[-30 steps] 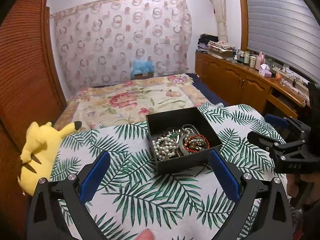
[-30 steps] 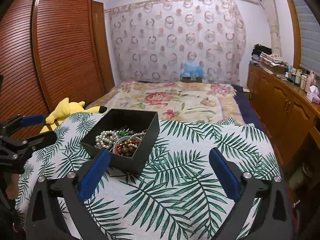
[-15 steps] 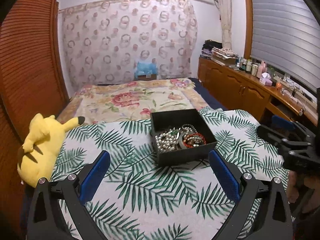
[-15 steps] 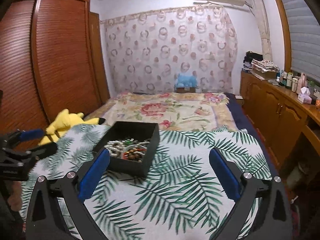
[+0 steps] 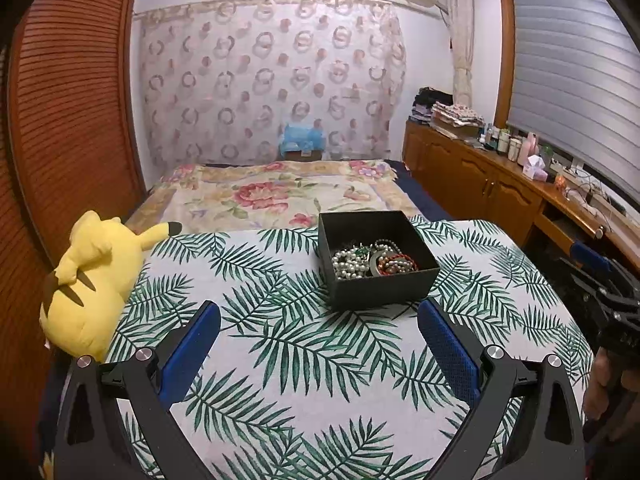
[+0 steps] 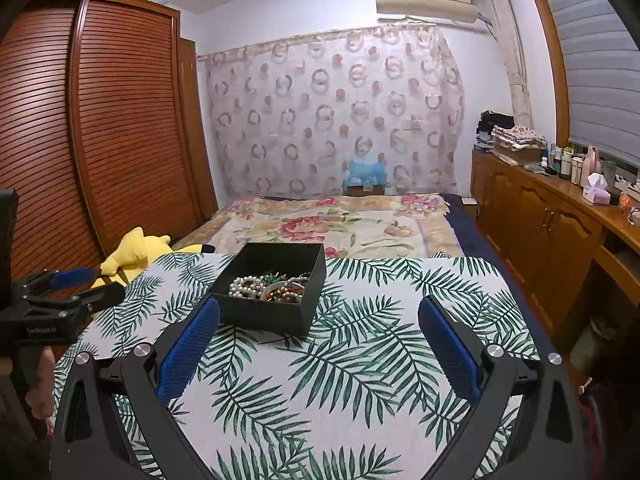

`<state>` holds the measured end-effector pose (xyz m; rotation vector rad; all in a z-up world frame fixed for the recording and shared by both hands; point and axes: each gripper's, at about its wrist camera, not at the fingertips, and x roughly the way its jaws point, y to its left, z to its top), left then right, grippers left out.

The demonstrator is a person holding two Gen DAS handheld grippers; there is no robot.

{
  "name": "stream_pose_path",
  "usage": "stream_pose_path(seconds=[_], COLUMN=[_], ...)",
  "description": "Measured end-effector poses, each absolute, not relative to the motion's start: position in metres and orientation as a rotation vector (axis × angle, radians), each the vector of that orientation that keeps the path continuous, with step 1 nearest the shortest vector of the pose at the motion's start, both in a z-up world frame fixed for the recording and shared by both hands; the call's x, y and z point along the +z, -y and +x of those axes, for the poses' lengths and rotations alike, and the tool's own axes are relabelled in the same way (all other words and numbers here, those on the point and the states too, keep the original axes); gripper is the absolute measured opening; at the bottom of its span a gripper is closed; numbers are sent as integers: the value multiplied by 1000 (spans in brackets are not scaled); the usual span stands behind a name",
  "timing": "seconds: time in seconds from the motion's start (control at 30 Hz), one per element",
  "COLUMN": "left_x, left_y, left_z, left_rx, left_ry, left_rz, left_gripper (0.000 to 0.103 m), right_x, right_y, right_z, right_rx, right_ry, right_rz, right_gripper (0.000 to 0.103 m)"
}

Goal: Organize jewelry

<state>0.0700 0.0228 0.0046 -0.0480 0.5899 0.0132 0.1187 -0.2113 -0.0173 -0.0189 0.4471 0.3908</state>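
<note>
1. Your left gripper (image 5: 318, 334) is wide open and holds nothing. Your right gripper (image 6: 318, 334) is wide open too, and it is empty as well. Both hang above the leafy cloth (image 5: 280, 360), on the near side of the black box (image 5: 378, 258).

2. The jewelry is all in that box, in one pile. You see a white pearl string (image 5: 348, 265), a red bead bracelet (image 5: 400, 264) and something small and green (image 6: 272, 278). They lie on top of each other and touch.

3. If you grab the pearls, the other pieces can come up with them, because the strings look tangled. Then something can fall on the cloth or the floor.

4. The box looks light. If a finger bumps its wall, the box can slide or tip, and the beads can spill out.

5. The cloth is soft. If you drag the box, the cloth can bunch up.

6. The big open fingers may not fit well inside the box. Pick a piece that sits on top.

7. The yellow plush toy (image 5: 86, 276) lies at the left edge, well apart from the box. Keep your left arm away from it so you do not knock it off.
</note>
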Motion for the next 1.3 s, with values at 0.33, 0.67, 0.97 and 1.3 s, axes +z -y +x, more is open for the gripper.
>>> stream_pose_path(seconds=[0.33, 0.67, 0.97, 1.3], left_x=[6, 8, 8, 9], left_y=[-22, -20, -19, -19], left_z=[68, 65, 64, 63], left_rx=[5, 5, 6, 5], left_ry=[-586, -582, -581, -582], left_rz=[-49, -48, -45, -46], left_gripper=[95, 95, 95, 95], right_x=[-16, -16, -15, -15], right_y=[210, 211, 211, 211], right_z=[116, 116, 116, 116], right_rx=[383, 379, 379, 379], right_ry=[-437, -438, -439, -439], right_rz=[-27, -26, -27, -28], right_gripper=[100, 100, 100, 100])
